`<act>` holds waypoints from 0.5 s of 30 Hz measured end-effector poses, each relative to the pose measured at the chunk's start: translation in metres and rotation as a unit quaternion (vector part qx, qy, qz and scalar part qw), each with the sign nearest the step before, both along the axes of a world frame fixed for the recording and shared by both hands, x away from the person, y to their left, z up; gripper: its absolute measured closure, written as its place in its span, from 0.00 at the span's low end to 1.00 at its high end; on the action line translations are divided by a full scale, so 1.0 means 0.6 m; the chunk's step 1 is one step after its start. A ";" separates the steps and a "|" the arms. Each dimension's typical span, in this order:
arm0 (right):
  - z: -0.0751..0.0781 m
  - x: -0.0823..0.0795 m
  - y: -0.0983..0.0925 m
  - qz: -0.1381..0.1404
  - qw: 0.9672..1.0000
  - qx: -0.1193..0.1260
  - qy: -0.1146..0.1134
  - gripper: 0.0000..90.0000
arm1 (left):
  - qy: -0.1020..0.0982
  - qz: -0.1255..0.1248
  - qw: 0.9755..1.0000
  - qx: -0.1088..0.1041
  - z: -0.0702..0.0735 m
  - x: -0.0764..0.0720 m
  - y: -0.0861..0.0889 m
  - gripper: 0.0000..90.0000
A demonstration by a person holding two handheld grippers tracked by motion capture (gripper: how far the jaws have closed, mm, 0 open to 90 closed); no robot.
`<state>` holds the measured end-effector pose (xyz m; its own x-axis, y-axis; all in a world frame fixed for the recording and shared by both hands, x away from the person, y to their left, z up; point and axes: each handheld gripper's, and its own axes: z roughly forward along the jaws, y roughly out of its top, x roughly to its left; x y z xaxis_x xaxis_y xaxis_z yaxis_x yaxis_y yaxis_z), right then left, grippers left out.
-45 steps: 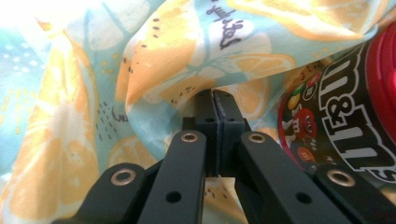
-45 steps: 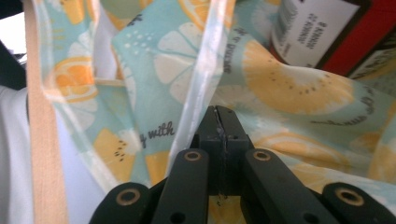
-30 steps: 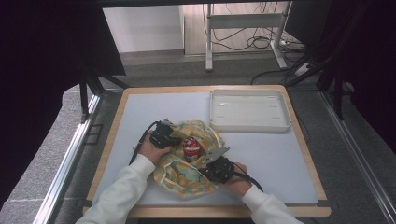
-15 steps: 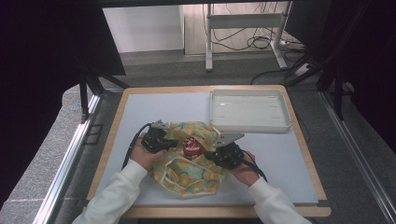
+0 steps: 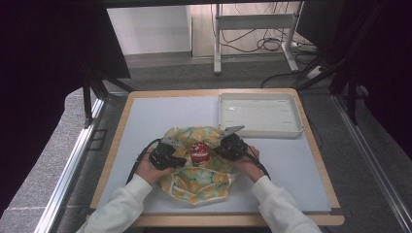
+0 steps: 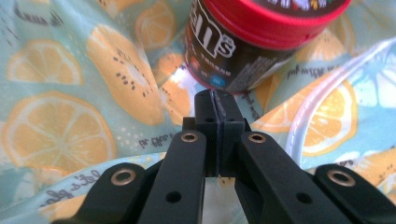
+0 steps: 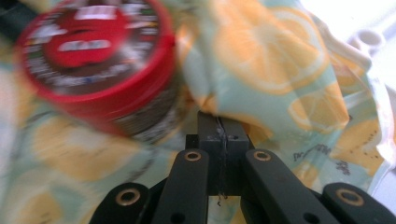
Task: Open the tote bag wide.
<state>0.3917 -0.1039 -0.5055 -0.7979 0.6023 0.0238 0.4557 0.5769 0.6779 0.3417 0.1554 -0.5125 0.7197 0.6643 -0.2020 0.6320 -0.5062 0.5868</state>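
A cloth [image 5: 199,187] printed with orange slices lies crumpled on the mat, and a red-lidded jar [image 5: 199,152] stands on its middle. My left gripper [image 5: 182,160] lies at the jar's left, jaws shut. In the left gripper view the tips [image 6: 217,98] sit on the cloth [image 6: 60,135] just short of the jar's base [image 6: 233,65]; no pinched fold is visible. My right gripper [image 5: 218,149] is at the jar's right. In the right gripper view, which is blurred, it [image 7: 218,119] is shut on a fold of cloth [image 7: 271,56] rising from its tips beside the jar [image 7: 93,60].
A shallow white tray [image 5: 296,128] sits at the table's back right, close behind my right hand. The cloth rests on a pale mat [image 5: 160,111] framed by the wooden table edge [image 5: 114,145]. Cables trail from both grippers toward the person's sleeves.
My right gripper has moved away from the front edge to the jar's right side, bringing cloth with it. The left gripper has drifted slightly nearer, staying left of the jar.
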 end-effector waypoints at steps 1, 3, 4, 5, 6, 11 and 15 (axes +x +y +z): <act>-0.004 0.005 -0.001 -0.008 1.000 0.002 0.003 0.99 | 0.001 -0.001 1.000 0.002 -0.002 -0.001 0.000 1.00; -0.011 0.013 -0.002 -0.020 1.000 -0.003 0.008 0.99 | 0.004 -0.003 1.000 0.002 -0.005 -0.002 0.001 1.00; -0.015 0.017 -0.003 -0.025 1.000 -0.004 0.010 0.99 | 0.007 -0.003 1.000 0.003 -0.006 -0.002 0.002 1.00; -0.018 0.021 -0.005 -0.031 0.999 -0.003 0.013 0.99 | 0.008 -0.002 1.000 0.003 -0.007 -0.002 0.002 1.00; -0.020 0.025 -0.006 -0.034 0.999 -0.001 0.016 0.99 | 0.009 -0.001 1.000 0.002 -0.009 -0.003 0.002 1.00; -0.029 0.039 -0.018 -0.058 0.998 0.009 0.030 0.99 | 0.014 -0.003 1.000 0.006 -0.013 -0.002 0.005 1.00; -0.029 0.040 -0.021 -0.062 0.998 0.012 0.030 0.99 | 0.014 -0.003 1.000 0.005 -0.014 -0.001 0.005 1.00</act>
